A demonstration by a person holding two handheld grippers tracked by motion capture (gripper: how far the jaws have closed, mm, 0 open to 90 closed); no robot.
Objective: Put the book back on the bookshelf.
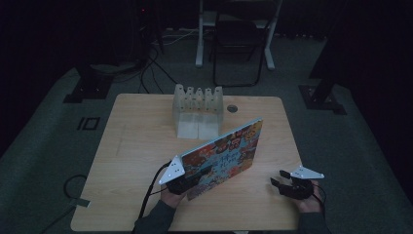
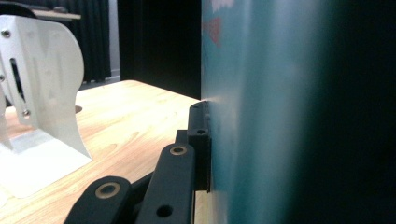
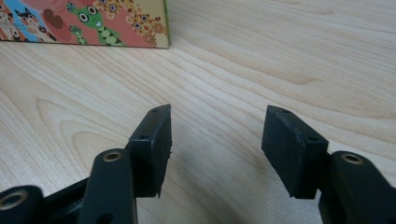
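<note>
Left hand-held gripper (image 1: pixel 191 181): clamped on the near lower edge of the book (image 1: pixel 224 157); one black pad (image 2: pixel 200 144) pressed flat against the cover in the left gripper view, opposite jaw hidden behind the cover. Book tilted up from that grip, rising ahead and to the right of the left hand-held gripper, far corner highest, lower corner apparently resting on the tabletop (image 1: pixel 141 146). White rack (image 1: pixel 197 111) ahead of the left hand-held gripper, beyond the book, apart from it. Right hand-held gripper (image 1: pixel 283 181): well to the right of the book, spread, holding nothing, bare wood between the pads (image 3: pixel 154 149); book corner (image 3: pixel 93 23) ahead and to its left, not touching. Step in hand, as judged: stand the book upright and carry it toward a slot in the rack. Keep the left grip firm and square to the cover; a thin cover held at one edge tends to pivot or sag. Bring the right hand-held gripper in to the free right edge for support before lifting clear. Raise the book to vertical first, then align its bottom edge with a gap between the dividers. Avoid striking the rack, which looks light enough to slide.
</note>
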